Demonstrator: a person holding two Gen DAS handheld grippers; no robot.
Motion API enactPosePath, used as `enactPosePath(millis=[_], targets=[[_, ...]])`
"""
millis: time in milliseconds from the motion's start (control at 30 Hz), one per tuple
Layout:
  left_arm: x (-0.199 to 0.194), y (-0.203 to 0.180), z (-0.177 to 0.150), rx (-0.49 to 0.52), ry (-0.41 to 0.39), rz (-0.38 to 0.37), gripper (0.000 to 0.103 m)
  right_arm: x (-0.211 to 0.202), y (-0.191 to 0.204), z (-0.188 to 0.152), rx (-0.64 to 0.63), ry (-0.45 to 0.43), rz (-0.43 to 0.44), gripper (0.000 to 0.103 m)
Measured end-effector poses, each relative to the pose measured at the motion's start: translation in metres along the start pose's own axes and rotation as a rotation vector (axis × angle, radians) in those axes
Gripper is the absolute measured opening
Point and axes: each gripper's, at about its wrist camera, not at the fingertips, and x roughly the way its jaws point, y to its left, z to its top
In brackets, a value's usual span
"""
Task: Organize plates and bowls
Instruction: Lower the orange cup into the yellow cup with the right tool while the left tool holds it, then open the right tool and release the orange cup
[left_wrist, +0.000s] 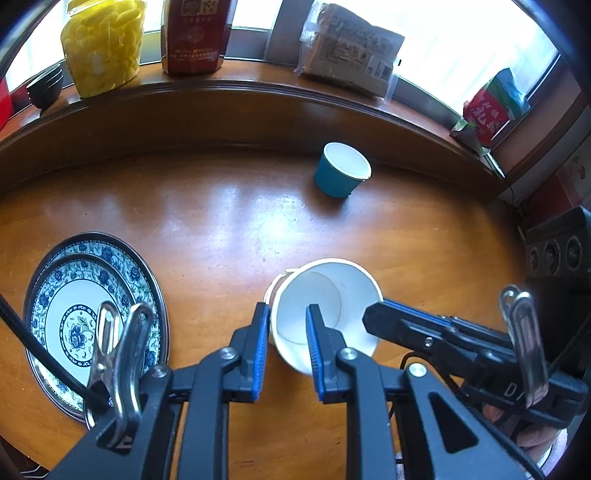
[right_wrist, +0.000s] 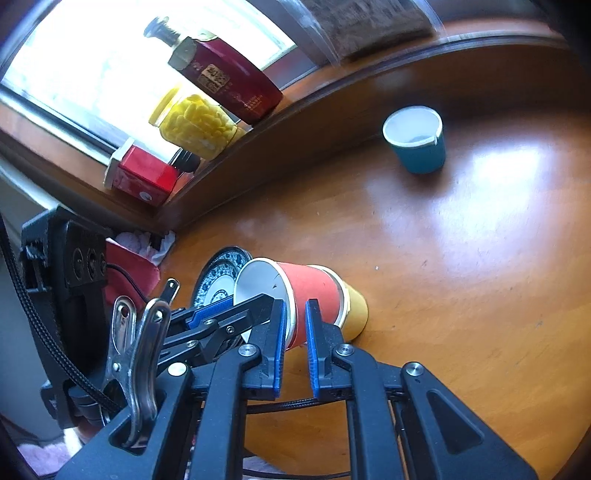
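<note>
Both grippers, left (left_wrist: 286, 332) & right (right_wrist: 295, 325), were clamped on the red paper cup's (right_wrist: 314, 291) rim, nested in a yellow one (right_wrist: 356, 310), mid-desk. Opposing pulls could've crushed/torn it.

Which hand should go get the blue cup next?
Probably the right gripper. Both it and the left gripper pinch the rim of the red cup, but the blue cup stands toward the right's side, while the left is nearer the plates.

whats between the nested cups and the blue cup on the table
Nothing: bare wooden table separates the nested cups from the blue cup, clearest in the left wrist view.
</note>
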Motion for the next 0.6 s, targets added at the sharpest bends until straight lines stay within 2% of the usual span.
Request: enactPosePath(millis=[167,600], targets=[[0.001,0.004,0.003,-0.009,0.005,-0.006,0.019,0.004,-0.012,0.001,0.086,0.026,0.048,0.013],[0.003,0.012,0.007,-0.014,-0.009,0.022,0.019,0.013,-0.020,0.006,0.118,0.036,0.022,0.013]])
